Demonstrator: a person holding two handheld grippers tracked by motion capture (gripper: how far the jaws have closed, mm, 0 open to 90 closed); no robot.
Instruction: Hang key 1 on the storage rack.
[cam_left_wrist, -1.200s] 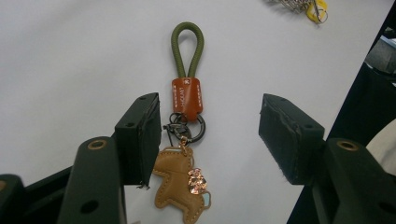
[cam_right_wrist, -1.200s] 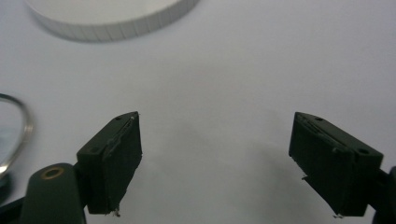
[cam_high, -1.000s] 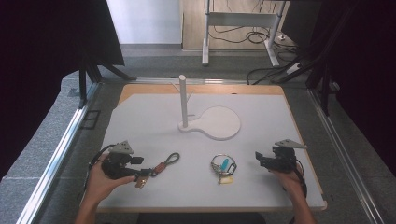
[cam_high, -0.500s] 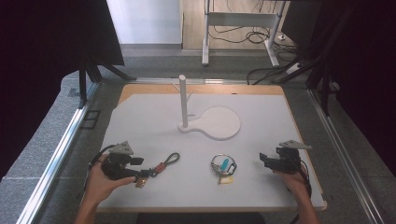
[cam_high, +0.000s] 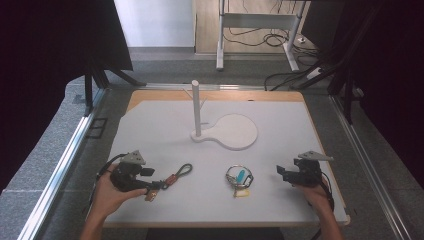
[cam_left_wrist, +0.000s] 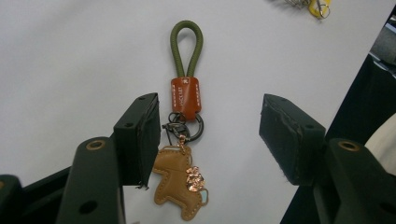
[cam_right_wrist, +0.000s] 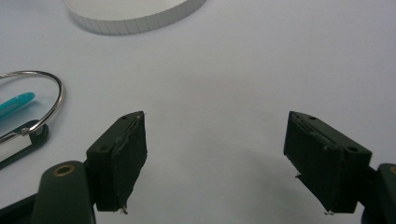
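Observation:
A keychain (cam_left_wrist: 186, 97) with a green cord loop, a red leather tab and a tan horse-shaped charm lies flat on the white board. My left gripper (cam_left_wrist: 212, 140) is open, and the keychain's clasp and charm lie between the jaws, close to the left pad. In the high view the left gripper (cam_high: 151, 183) is at the front left, with the keychain (cam_high: 176, 175) stretching away to its right. My right gripper (cam_right_wrist: 215, 163) is open over bare board. It sits at the front right (cam_high: 281, 173), pointing left toward a metal key ring (cam_high: 239, 177) with teal and yellow tags.
A white stand (cam_high: 235, 131) with a round base and an upright post (cam_high: 196, 107) sits mid-board. Its base rim (cam_right_wrist: 135, 18) lies ahead of the right gripper, and the key ring (cam_right_wrist: 44, 105) is at that view's left. The board's front edge (cam_high: 225, 224) is near both hands.
The right gripper has drifted slightly right and toward the front edge. The left gripper and the keychain have stayed put.

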